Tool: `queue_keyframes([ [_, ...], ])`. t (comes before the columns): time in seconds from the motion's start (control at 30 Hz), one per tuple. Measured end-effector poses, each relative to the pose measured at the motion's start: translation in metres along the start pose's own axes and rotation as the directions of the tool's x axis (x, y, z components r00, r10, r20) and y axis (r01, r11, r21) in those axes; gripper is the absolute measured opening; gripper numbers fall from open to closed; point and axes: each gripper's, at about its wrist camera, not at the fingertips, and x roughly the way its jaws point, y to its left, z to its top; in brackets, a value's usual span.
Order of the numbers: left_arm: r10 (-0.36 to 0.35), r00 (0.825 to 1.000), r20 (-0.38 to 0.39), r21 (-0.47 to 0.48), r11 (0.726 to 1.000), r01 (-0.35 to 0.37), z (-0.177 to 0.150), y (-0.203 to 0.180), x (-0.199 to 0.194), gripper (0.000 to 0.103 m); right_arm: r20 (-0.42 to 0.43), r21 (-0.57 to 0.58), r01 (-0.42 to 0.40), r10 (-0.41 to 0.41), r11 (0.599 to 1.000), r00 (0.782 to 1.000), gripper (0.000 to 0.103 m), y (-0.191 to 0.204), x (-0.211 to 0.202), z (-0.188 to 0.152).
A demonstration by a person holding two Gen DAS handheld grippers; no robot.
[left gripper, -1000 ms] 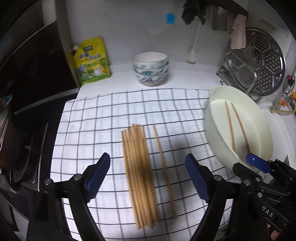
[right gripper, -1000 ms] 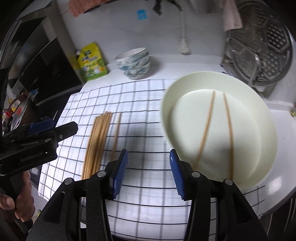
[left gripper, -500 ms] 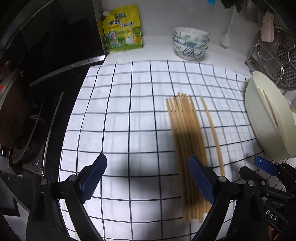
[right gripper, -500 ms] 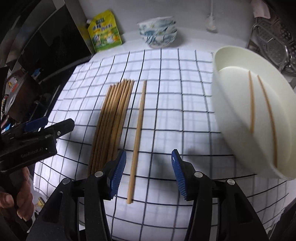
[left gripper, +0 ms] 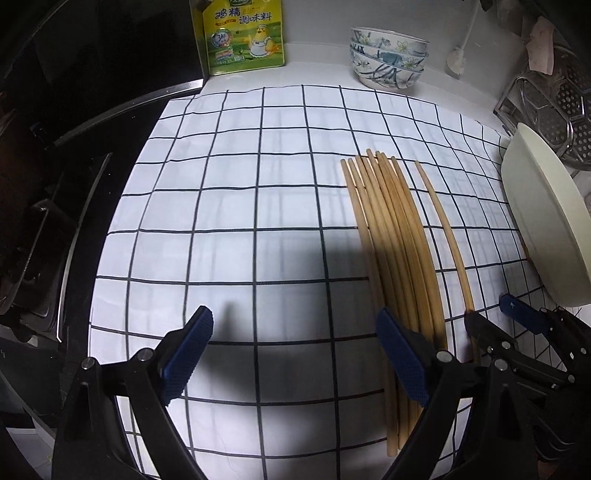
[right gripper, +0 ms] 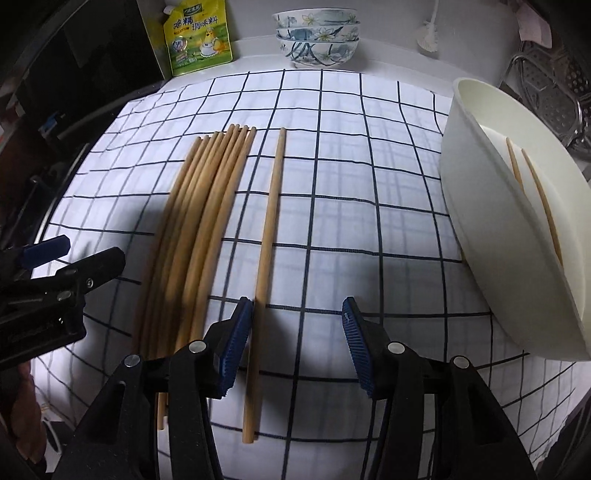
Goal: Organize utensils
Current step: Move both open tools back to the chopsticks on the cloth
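Note:
A bundle of several wooden chopsticks [left gripper: 395, 243] [right gripper: 199, 221] lies side by side on the checked cloth [left gripper: 240, 206]. A single chopstick [right gripper: 267, 236] [left gripper: 445, 229] lies apart to their right. Two more chopsticks [right gripper: 535, 199] lie in the cream basin [right gripper: 491, 236] [left gripper: 546, 221] at the right. My left gripper [left gripper: 295, 354] is open and empty, low over the cloth left of the bundle. My right gripper [right gripper: 295, 343] is open and empty; the single chopstick's near end lies between its fingers, close to the left one.
Stacked patterned bowls [left gripper: 388, 57] [right gripper: 317, 37] and a yellow seasoning pouch [left gripper: 243, 35] [right gripper: 197, 35] stand at the back. A metal steamer rack [left gripper: 557, 96] is at the far right. A dark stove [left gripper: 55, 177] borders the cloth on the left.
Both grippers have moved left and lower toward the cloth. The right gripper left the basin and now straddles the single chopstick. The left gripper has shifted left of the bundle.

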Motion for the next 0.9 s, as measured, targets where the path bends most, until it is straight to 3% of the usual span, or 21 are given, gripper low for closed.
queue_keyframes([
  [0.47, 0.024, 1.000, -0.006, 0.030, 0.999, -0.024, 0.002, -0.015, 0.018, 0.090, 0.005, 0.031, 0.010, -0.011, 0.999, 1.000, 0.049, -0.020, -0.003, -0.004],
  [0.63, 0.073, 0.997, -0.012, 0.048, 0.996, -0.072, -0.002, -0.017, 0.019, 0.090, 0.010, 0.022, 0.001, -0.002, 1.000, 1.000, 0.049, -0.016, -0.003, -0.003],
  [0.83, 0.071, 0.997, -0.015, 0.038, 0.997, -0.071, -0.007, -0.012, 0.016, 0.088, 0.015, 0.010, 0.014, -0.014, 1.000, 1.000, 0.049, -0.016, -0.002, -0.002],
  [0.9, 0.067, 0.998, -0.011, 0.037, 0.997, -0.067, -0.005, -0.012, 0.015, 0.082, 0.018, 0.003, 0.016, -0.016, 1.000, 1.000, 0.049, -0.017, -0.002, 0.000],
])
